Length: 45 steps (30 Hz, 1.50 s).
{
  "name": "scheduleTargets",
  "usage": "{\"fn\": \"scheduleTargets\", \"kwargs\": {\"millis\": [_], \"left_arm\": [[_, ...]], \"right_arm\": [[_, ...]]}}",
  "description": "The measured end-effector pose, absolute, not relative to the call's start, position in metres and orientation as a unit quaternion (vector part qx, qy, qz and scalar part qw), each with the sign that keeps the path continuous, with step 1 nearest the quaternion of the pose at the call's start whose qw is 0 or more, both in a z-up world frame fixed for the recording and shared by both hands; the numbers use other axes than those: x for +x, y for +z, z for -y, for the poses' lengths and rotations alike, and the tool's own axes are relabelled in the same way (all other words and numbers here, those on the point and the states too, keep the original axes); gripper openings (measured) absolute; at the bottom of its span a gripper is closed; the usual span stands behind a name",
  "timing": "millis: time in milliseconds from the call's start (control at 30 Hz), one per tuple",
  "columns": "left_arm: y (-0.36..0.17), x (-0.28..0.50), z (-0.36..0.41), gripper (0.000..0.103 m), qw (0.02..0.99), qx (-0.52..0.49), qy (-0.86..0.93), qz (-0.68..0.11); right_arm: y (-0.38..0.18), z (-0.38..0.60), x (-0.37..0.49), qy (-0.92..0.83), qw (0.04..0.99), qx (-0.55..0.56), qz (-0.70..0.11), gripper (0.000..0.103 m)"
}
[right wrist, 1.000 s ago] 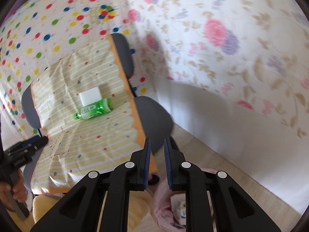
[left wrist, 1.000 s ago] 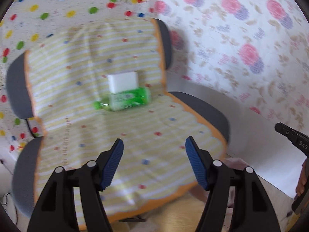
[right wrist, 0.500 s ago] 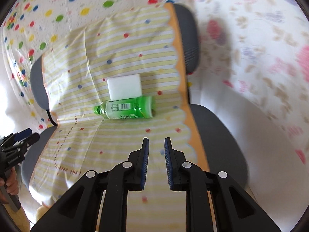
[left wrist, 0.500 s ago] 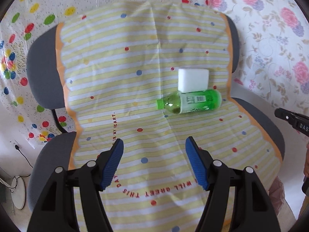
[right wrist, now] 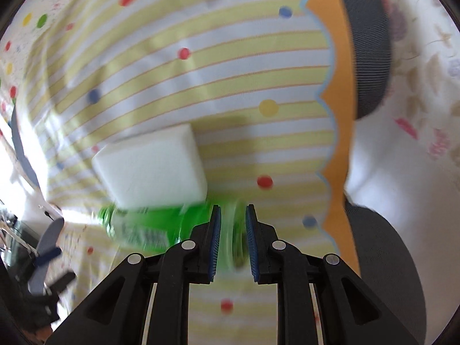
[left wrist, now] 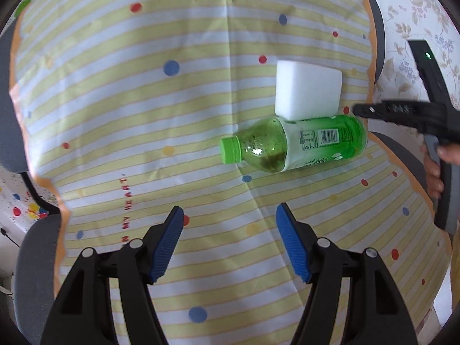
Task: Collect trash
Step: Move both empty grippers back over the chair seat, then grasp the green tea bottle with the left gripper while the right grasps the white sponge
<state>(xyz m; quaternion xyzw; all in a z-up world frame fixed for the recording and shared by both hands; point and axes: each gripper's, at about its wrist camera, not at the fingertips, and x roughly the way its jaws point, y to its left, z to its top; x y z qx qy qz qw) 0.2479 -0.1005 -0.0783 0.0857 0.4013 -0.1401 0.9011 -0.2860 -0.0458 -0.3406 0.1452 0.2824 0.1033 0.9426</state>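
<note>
A green plastic bottle [left wrist: 302, 146] lies on its side on a yellow-striped cloth [left wrist: 143, 100] draped over a chair, its cap pointing left. A white foam block [left wrist: 307, 92] rests against its far side. My left gripper [left wrist: 230, 218] hovers open just short of the bottle, with nothing between its blue pads. My right gripper [left wrist: 356, 110] reaches in from the right, its tips just above the bottle's base end. In the right wrist view that gripper [right wrist: 233, 212] keeps a narrow gap and grips nothing. The blurred bottle [right wrist: 143, 227] shows through the gap, below the block [right wrist: 149, 169].
The grey chair back [right wrist: 371, 43] and seat [right wrist: 379, 244] stick out past the cloth's orange scalloped edge [right wrist: 339, 143]. A floral sheet [left wrist: 417, 14] hangs to the right. A person's hand [left wrist: 434, 172] holds the right gripper's handle.
Both grippers have closed in on the chair, so bottle and block loom much larger. The right gripper swung in from beside the chair to the bottle's base. A pink-lined bin has left view.
</note>
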Motion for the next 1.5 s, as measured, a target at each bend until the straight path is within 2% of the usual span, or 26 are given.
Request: {"fn": "scheduleTargets", "kwargs": {"millis": [200,367,433,733,900,1000,1067,1300,1400,1433,1500], "left_arm": [[-0.092,0.26,0.105,0.065,0.893,0.08,-0.148,-0.418],[-0.091,0.255,0.103,0.065,0.892,0.079,-0.147,-0.419],[-0.087,0.249,0.1,0.065,0.895,0.076,-0.142,-0.417],[-0.04,0.209,0.052,0.065,0.913,0.014,-0.109,-0.393],[-0.036,0.204,0.06,0.069,0.909,0.016,-0.128,-0.397],[-0.048,0.213,0.079,0.069,0.906,0.056,-0.112,-0.404],[-0.059,0.222,0.082,0.069,0.901,0.074,-0.094,-0.416],[-0.084,0.25,0.068,0.071,0.884,0.075,-0.082,-0.454],[-0.092,0.255,0.071,0.064,0.885,0.069,-0.102,-0.449],[-0.094,0.255,0.07,0.058,0.885,0.061,-0.109,-0.448],[-0.091,0.248,0.067,0.057,0.895,0.055,-0.1,-0.432]], "right_arm": [[-0.351,0.051,-0.246,0.12,0.929,0.148,-0.318,0.017],[-0.369,0.044,-0.267,0.181,0.893,0.172,-0.375,0.014],[-0.378,0.023,-0.291,0.203,0.884,0.147,-0.394,0.013],[-0.383,-0.064,-0.396,0.314,0.864,0.13,-0.372,0.014],[-0.363,-0.075,-0.422,0.211,0.922,0.066,-0.319,0.015],[-0.363,-0.063,-0.426,0.158,0.938,0.052,-0.305,0.021],[-0.361,-0.046,-0.423,0.146,0.938,0.067,-0.306,0.029],[-0.357,-0.028,-0.415,0.121,0.948,0.061,-0.288,0.046],[-0.362,-0.032,-0.4,0.114,0.949,0.061,-0.287,0.053],[-0.364,-0.034,-0.393,0.11,0.949,0.063,-0.288,0.056],[-0.369,-0.035,-0.382,0.104,0.949,0.064,-0.29,0.062]]}}
